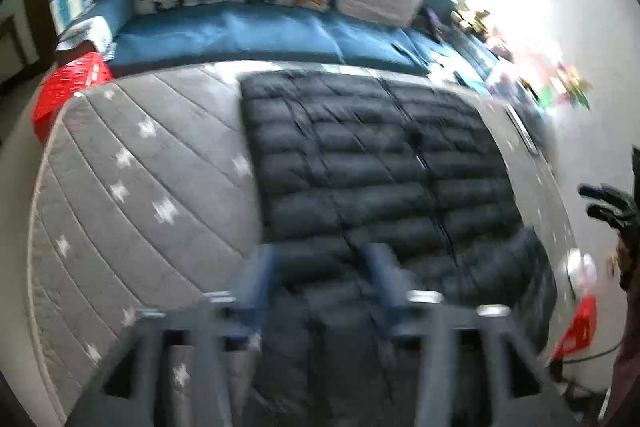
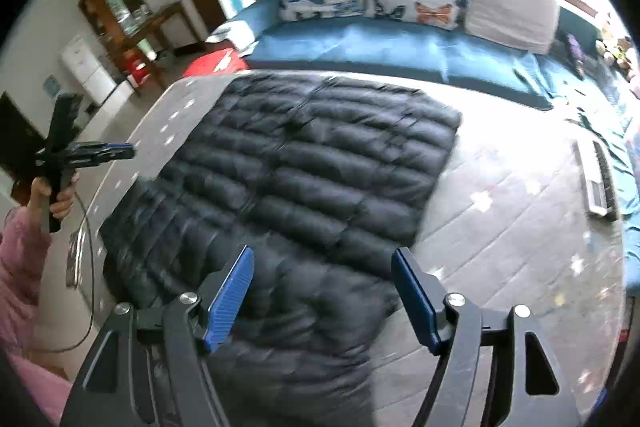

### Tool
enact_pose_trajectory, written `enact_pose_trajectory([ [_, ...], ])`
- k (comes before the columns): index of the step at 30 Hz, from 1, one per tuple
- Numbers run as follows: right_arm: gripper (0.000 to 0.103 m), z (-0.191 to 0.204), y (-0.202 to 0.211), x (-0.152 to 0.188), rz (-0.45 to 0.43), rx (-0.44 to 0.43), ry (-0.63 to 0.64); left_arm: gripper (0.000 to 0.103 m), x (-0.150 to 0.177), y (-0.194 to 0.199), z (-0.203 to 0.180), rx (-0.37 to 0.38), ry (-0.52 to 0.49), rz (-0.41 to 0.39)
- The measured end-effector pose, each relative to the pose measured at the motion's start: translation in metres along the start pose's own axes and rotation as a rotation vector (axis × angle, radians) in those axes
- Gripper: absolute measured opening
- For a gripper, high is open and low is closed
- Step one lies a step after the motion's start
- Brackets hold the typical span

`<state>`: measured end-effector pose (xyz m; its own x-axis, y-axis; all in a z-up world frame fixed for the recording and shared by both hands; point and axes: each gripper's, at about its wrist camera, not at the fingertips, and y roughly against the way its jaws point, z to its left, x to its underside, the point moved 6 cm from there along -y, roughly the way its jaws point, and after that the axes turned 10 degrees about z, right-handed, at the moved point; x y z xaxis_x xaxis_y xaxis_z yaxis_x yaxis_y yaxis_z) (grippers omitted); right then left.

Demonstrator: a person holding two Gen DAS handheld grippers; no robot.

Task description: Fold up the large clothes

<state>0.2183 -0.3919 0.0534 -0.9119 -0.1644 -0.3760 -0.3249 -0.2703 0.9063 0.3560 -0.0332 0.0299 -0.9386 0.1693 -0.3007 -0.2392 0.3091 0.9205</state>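
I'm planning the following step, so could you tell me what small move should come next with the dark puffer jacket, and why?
Probably bring both grippers back down to the jacket's near edge and pinch it for another fold. The left gripper and right gripper are open, empty and above it, and the jacket lies as a flat rectangle on the grey mattress.

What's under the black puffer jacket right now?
The black puffer jacket lies flat on a grey quilted mattress with white stars, which shows on both sides of it. Whatever sits directly beneath the jacket is covered.
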Motion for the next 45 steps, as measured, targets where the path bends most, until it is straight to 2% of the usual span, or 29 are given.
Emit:
enact_pose_trajectory([
  [5,0.078,-0.05,-0.024,-0.047,0.01,-0.015,-0.096,0.082,-0.071,-0.005,0.026,-0.029,0.021,-0.047],
  [9,0.078,-0.098,-0.067,-0.076,-0.012,-0.087,-0.212,0.082,-0.118,-0.037,0.048,0.037,0.097,-0.041],
  [11,0.078,-0.122,-0.093,-0.086,-0.021,-0.123,-0.264,0.082,-0.132,-0.054,0.056,0.04,0.115,-0.041],
  [16,0.078,-0.165,-0.143,-0.097,-0.036,-0.195,-0.357,0.082,-0.15,-0.106,0.075,0.088,0.164,-0.011],
  [20,0.076,-0.18,-0.17,-0.105,-0.048,-0.259,-0.387,0.081,-0.161,-0.141,0.087,0.089,0.177,0.011],
  [23,0.072,-0.178,-0.171,-0.116,-0.102,-0.3,-0.368,0.08,-0.17,-0.16,0.096,0.126,0.216,-0.003],
  [25,0.062,-0.179,-0.173,-0.122,-0.117,-0.291,-0.358,0.08,-0.18,-0.165,0.098,0.156,0.212,-0.035],
  [26,0.054,-0.178,-0.176,-0.125,-0.116,-0.28,-0.35,0.078,-0.183,-0.166,0.097,0.158,0.207,-0.046],
  [27,0.049,-0.178,-0.175,-0.125,-0.117,-0.277,-0.347,0.065,-0.187,-0.168,0.094,0.156,0.19,-0.053],
  [29,0.041,-0.177,-0.175,-0.125,-0.113,-0.269,-0.343,0.051,-0.192,-0.174,0.088,0.111,0.157,-0.052],
  [30,0.035,-0.176,-0.173,-0.124,-0.116,-0.262,-0.34,0.037,-0.193,-0.175,0.083,0.09,0.133,-0.052],
  [33,0.024,-0.17,-0.159,-0.124,-0.153,-0.259,-0.331,0.017,-0.189,-0.166,0.067,0.054,0.115,-0.076],
  [35,0.022,-0.162,-0.141,-0.125,-0.186,-0.258,-0.319,0.013,-0.189,-0.158,0.057,0.042,0.111,-0.096],
  [37,0.02,-0.149,-0.12,-0.125,-0.22,-0.263,-0.293,0.012,-0.189,-0.14,0.043,0.043,0.118,-0.13],
  [41,0.017,-0.112,-0.069,-0.119,-0.277,-0.261,-0.223,0.011,-0.181,-0.078,0.017,0.116,0.118,-0.227],
  [45,0.017,-0.079,-0.019,-0.1,-0.341,-0.253,-0.167,0.011,-0.154,-0.006,-0.012,0.153,0.089,-0.315],
])
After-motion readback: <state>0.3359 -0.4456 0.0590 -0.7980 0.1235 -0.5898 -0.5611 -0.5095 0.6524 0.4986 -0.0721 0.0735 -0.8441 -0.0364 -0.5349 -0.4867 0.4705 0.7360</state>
